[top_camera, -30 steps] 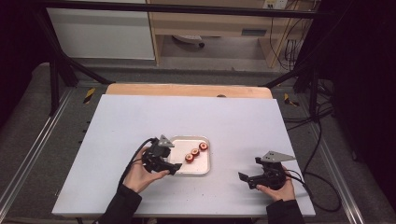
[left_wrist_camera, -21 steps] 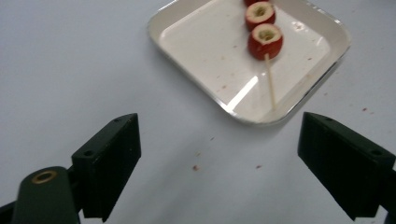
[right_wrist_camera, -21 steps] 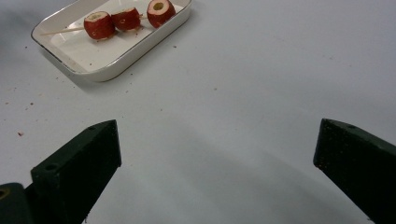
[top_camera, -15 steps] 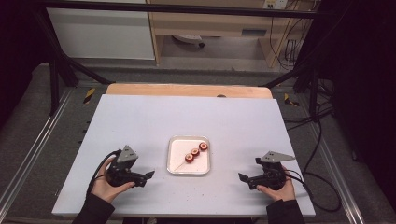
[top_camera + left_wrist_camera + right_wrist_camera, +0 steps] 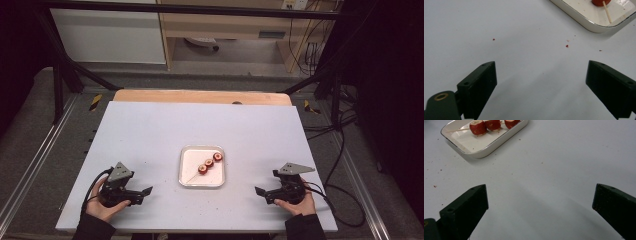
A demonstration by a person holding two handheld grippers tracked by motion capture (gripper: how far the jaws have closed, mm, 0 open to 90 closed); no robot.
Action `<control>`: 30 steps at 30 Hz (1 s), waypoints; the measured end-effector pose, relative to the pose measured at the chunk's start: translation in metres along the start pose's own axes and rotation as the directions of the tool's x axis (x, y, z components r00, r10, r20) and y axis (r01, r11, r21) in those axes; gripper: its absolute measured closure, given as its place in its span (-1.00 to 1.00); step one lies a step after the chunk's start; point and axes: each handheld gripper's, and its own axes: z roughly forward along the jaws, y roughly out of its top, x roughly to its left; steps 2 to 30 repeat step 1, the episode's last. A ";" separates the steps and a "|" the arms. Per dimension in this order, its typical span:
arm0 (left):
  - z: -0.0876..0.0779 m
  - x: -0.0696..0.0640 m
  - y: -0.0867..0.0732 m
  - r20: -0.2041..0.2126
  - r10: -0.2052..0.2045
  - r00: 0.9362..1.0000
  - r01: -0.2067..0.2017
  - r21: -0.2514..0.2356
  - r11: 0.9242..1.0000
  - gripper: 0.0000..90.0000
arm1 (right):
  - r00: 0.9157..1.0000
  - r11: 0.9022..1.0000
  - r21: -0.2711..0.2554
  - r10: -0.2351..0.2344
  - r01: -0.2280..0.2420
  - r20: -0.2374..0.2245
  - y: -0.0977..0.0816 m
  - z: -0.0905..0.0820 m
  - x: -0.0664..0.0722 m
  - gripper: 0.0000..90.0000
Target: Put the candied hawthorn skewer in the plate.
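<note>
A small white tray [image 5: 202, 181] with a thin dark rim sits on the pale desk [image 5: 150, 130], and across it lies a skewer [image 5: 209, 163]: three red fruit pieces, cut so their pale centres show, threaded close together on a thin wooden stick [image 5: 607, 13] whose bare end runs toward the tray's near left corner. The left gripper [image 5: 142, 192] rests on the desk well to the left of the tray, its jaws spread wide with nothing between them; they have just been opening. The right gripper [image 5: 261, 192] sits well to the right of the tray, jaws likewise spread and empty. Judging by its looks, the skewer will be very light, so weight is no concern; the trouble is the contrast between its parts. The fruit seems soft and moist, likely to bruise, split or slide along the stick if squeezed, and the red crumbs [image 5: 566, 46] scattered on the desk beside the tray suggest it sheds easily. The stick is stiff but slender and could snap or roll under a hard pinch. The best hold is probably the bare length of stick left of the fruit, taken gently across its width, with the fruit end kept level so nothing slips off. The tray looks smooth and light and may skate on the desk if nudged, so its rim may need steadying.
</note>
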 end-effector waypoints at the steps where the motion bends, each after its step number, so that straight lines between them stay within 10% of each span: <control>1: 0.000 0.000 0.000 0.001 0.000 1.000 0.000 -0.001 1.000 -0.78 | 1.000 1.000 -0.001 -0.001 0.001 0.000 0.000 0.000 0.000 -0.98; 30: 0.000 0.000 0.000 0.001 0.000 1.000 0.000 -0.001 1.000 -0.78 | 1.000 1.000 -0.001 -0.001 0.001 0.000 0.000 0.000 0.000 -0.98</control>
